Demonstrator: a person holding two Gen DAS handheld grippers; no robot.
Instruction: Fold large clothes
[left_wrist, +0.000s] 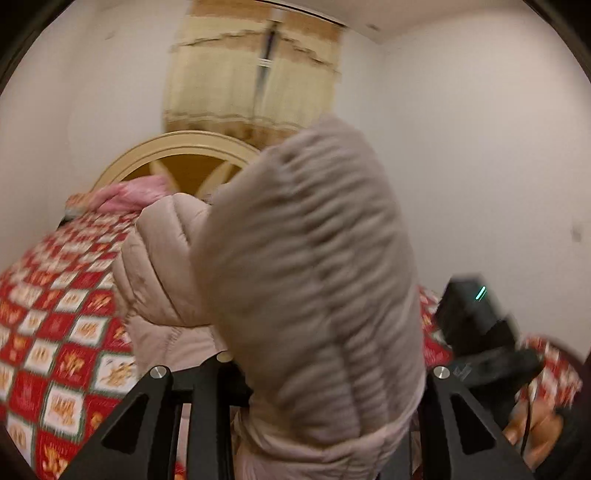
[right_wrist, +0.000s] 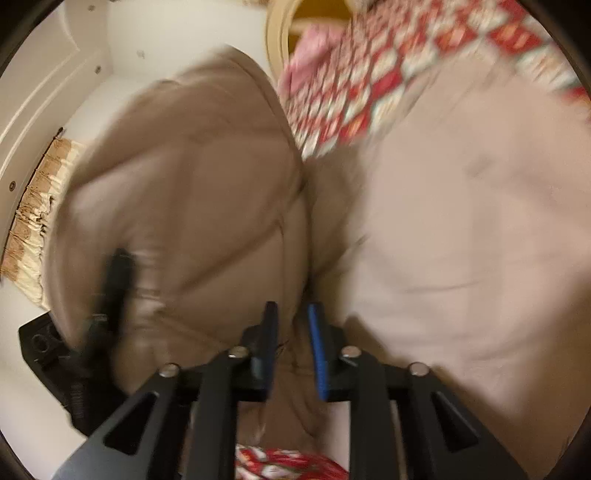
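The left tool (left_wrist: 325, 384) grasps the jacket (left_wrist: 295, 258): a quilted beige fold rises straight up from between its arms and fills the middle of its view, hiding the fingers. The rest of the jacket lies behind, on the bed (left_wrist: 55, 332) with its red checked cover. The right tool (right_wrist: 291, 350) stands parted, its blue pads (right_wrist: 319, 354) either side of a brown fold of jacket that runs through the gap; blur hides whether they press on it. To its left, the left tool shows dark against the lifted cloth. Beyond is a pink pillow (left_wrist: 136, 192) and the headboard (left_wrist: 177, 147)
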